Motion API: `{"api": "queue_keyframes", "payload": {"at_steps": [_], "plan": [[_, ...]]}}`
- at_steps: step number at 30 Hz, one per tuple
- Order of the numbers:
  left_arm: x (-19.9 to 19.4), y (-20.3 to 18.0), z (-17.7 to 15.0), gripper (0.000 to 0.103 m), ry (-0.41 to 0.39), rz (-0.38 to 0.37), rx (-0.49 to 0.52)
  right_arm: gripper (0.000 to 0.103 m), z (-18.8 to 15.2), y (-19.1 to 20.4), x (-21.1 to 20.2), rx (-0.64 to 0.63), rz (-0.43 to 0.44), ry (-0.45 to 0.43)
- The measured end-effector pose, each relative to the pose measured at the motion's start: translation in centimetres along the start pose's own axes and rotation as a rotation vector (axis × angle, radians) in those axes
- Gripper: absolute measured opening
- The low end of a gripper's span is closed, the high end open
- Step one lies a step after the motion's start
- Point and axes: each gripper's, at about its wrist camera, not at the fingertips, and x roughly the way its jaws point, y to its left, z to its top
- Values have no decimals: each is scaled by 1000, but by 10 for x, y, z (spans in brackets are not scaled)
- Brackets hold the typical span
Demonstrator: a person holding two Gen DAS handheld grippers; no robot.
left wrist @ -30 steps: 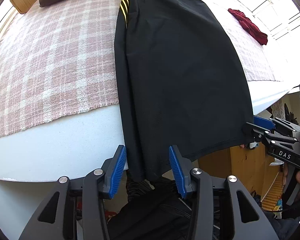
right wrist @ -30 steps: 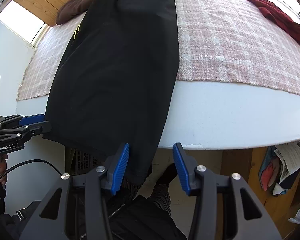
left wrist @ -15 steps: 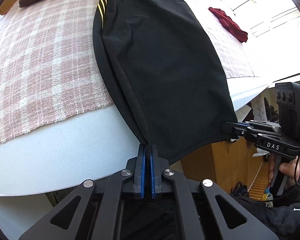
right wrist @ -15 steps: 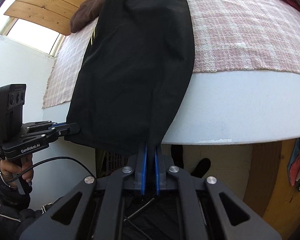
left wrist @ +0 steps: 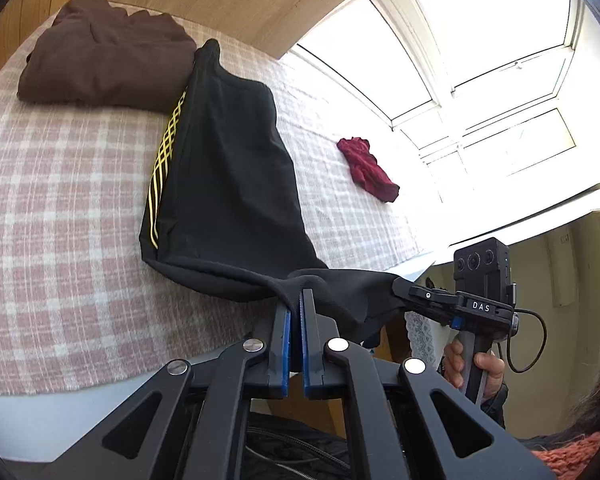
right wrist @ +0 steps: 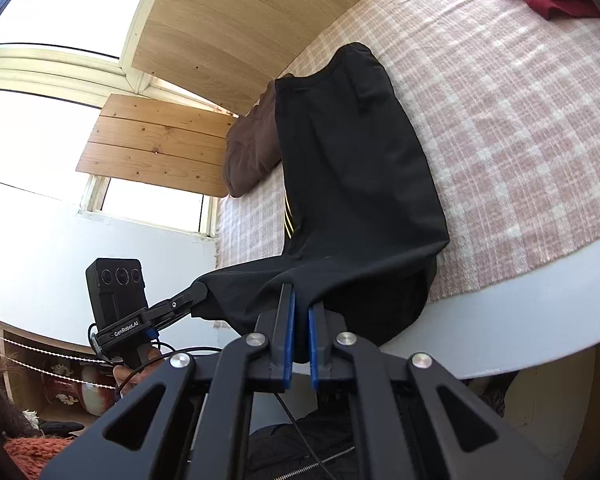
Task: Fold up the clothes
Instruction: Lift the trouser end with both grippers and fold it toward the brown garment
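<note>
Clearly the fold is only starting: the black trousers with a yellow lattice side stripe (left wrist: 228,176) lie lengthwise mid-frame on the pink-and-white checked blanket (left wrist: 60,208), hem end raised off the edge. Left gripper (left wrist: 295,300) and right gripper (right wrist: 300,300) are each pinched tight on a hem corner. Carrying it toward the waistband remains. Whether the brown garment (left wrist: 100,64), upper left, and crumpled red cloth (left wrist: 366,170) are folded is unclear.
</note>
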Motion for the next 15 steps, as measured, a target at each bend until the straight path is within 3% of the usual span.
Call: {"api": "queue_keyframes", "payload": {"at_steps": [5,15], "plan": [[40,-6,69,3,-40,-4,11,6,64,25,32,-37,-25,-21],[93,35,182,3,-52,69,-59,6,187,5,114,-55,-109,70]]}}
